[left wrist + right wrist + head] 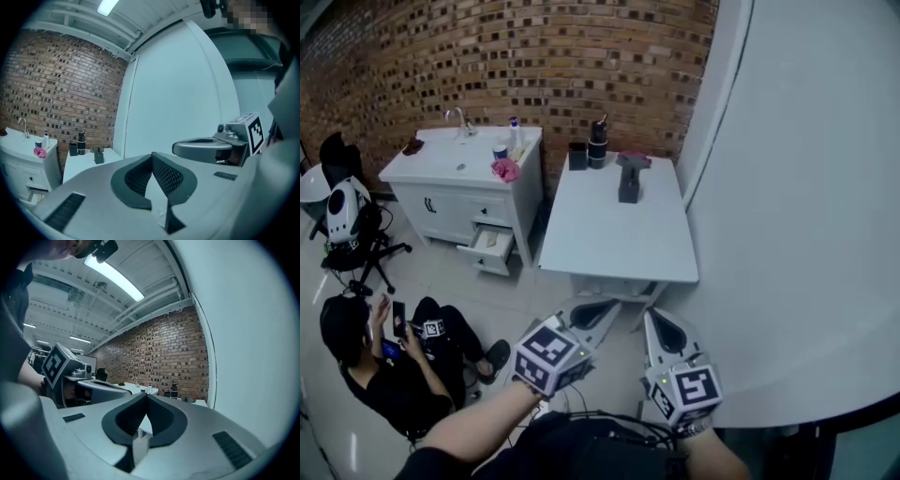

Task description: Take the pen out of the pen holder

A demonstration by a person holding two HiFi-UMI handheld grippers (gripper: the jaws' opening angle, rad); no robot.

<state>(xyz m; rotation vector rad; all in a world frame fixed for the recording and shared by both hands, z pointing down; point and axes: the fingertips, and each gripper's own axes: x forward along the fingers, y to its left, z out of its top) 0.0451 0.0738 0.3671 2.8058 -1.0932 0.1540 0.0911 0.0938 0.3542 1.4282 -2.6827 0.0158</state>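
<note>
Grey left gripper (592, 311) and grey right gripper (667, 330) are both pressed together and empty, low centre, well apart from the white desk (581, 244). Probable small dark upright pen holder (628, 187) at upper centre; pen indistinct. Risk: arriving unopened, a gripper could topple the holder.

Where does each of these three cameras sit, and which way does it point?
Head view: on the person's head, looking steeply down at the white table, a forearm, left tongs and right tongs.
Left gripper view: on the left tongs, facing along its shut jaws toward the table; right tongs beside.
Right gripper view: on the right tongs, facing along shut jaws toward the brick wall; left tongs beside.
Shared: all show the black bottle.
</note>
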